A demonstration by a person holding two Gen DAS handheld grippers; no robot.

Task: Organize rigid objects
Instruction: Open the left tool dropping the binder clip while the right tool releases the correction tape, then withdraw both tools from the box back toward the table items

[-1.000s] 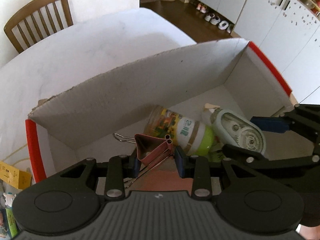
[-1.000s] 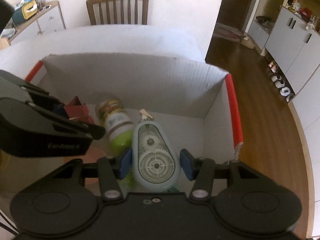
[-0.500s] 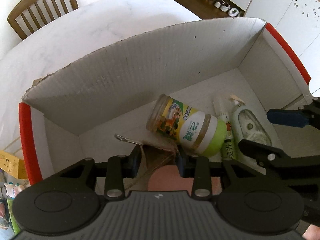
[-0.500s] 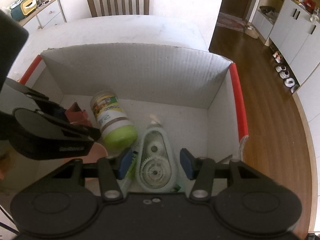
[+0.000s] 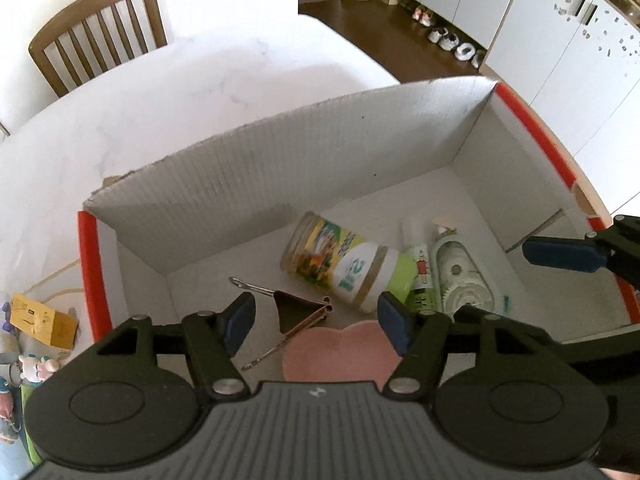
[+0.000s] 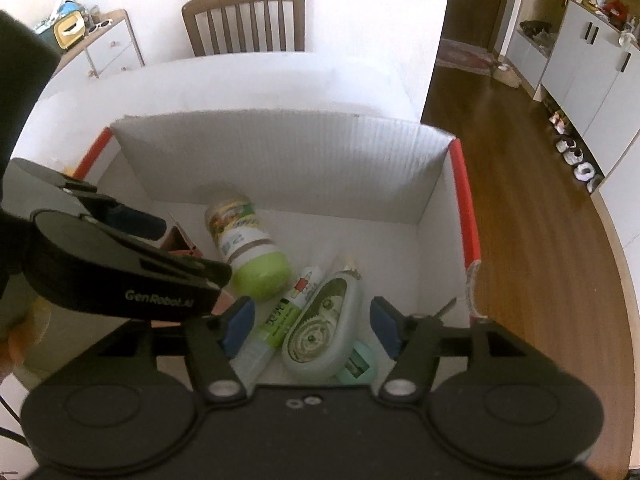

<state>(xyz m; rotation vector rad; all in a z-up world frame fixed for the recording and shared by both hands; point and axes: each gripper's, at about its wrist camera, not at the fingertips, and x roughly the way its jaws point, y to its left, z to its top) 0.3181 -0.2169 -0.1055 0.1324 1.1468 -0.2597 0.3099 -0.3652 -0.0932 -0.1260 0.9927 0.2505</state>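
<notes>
A white cardboard box with red edges [image 5: 280, 184] [image 6: 280, 168] holds the objects. A brown binder clip [image 5: 300, 314] lies on the box floor, free below my left gripper [image 5: 316, 320], whose jaws are opening with nothing pressed between them. A jar with a green lid [image 5: 344, 268] [image 6: 250, 248] lies on its side beside it. A pale green correction tape dispenser [image 6: 324, 324] [image 5: 460, 280] rests on the floor under my right gripper [image 6: 308, 324], whose jaws are opening clear of it. A glue stick [image 6: 280, 320] lies next to the dispenser.
A pink heart-shaped dish [image 5: 340, 352] and a small mint sharpener [image 6: 358, 364] also lie in the box. The box stands on a white table [image 5: 160, 92], with a wooden chair [image 6: 244, 16] behind it. Small toys and a yellow box [image 5: 40, 320] sit left of the box.
My left gripper let go of the binder clip, which now lies on the box floor, and rose a little. My right gripper released the tape dispenser, which dropped flat beside the glue stick.
</notes>
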